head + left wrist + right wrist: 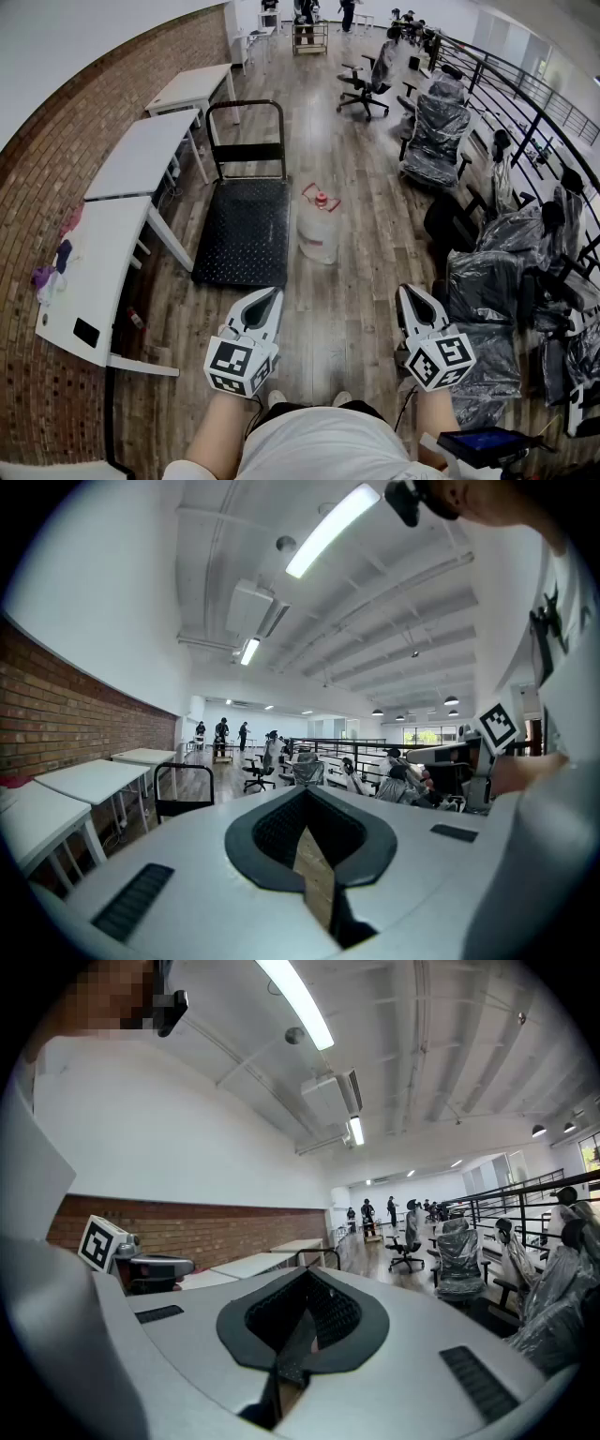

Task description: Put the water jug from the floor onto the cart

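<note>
The water jug (319, 232), clear with a red cap (321, 199), stands upright on the wooden floor (361, 309), just beside the right edge of the cart (246, 234) and not on it. The cart is a low black platform with a black push handle (246, 105) at its far end, and its deck is bare.

Nearer the person, the left gripper (275, 296) and the right gripper (411, 292) are held side by side at about the same height, well short of the jug and pointing ahead over the floor. Each gripper's own view shows its jaws brought together at the tips, with nothing between them.

White tables (141, 155) line the brick wall (47, 159) to the left of the cart. Chairs wrapped in plastic (436, 131) stand along a black railing (525, 108) on the right.
</note>
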`<state>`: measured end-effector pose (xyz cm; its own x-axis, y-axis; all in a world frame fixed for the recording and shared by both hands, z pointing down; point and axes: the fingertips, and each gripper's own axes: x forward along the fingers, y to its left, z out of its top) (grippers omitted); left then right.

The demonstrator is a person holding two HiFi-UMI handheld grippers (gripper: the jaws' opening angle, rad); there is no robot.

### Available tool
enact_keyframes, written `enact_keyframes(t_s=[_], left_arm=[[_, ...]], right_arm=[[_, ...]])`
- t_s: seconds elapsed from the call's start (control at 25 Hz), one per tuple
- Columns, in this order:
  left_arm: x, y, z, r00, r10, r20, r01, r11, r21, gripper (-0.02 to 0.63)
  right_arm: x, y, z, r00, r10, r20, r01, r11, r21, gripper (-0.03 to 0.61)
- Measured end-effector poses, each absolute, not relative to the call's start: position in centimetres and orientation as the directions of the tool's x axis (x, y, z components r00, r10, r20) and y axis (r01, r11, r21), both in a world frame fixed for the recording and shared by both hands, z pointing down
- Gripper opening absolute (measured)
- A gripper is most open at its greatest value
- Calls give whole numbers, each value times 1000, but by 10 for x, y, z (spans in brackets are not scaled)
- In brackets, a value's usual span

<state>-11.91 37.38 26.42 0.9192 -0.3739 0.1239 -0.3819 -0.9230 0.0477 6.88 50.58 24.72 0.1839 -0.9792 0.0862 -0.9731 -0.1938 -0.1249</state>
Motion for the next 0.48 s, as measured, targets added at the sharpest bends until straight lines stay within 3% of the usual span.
enact_keyframes(t_s=[0.48], left_arm=[[-81,403,263,898,-422,125,-432,-900,64,0]], right_arm=[[112,533,255,134,-988,84,-982,-143,-122,2]])
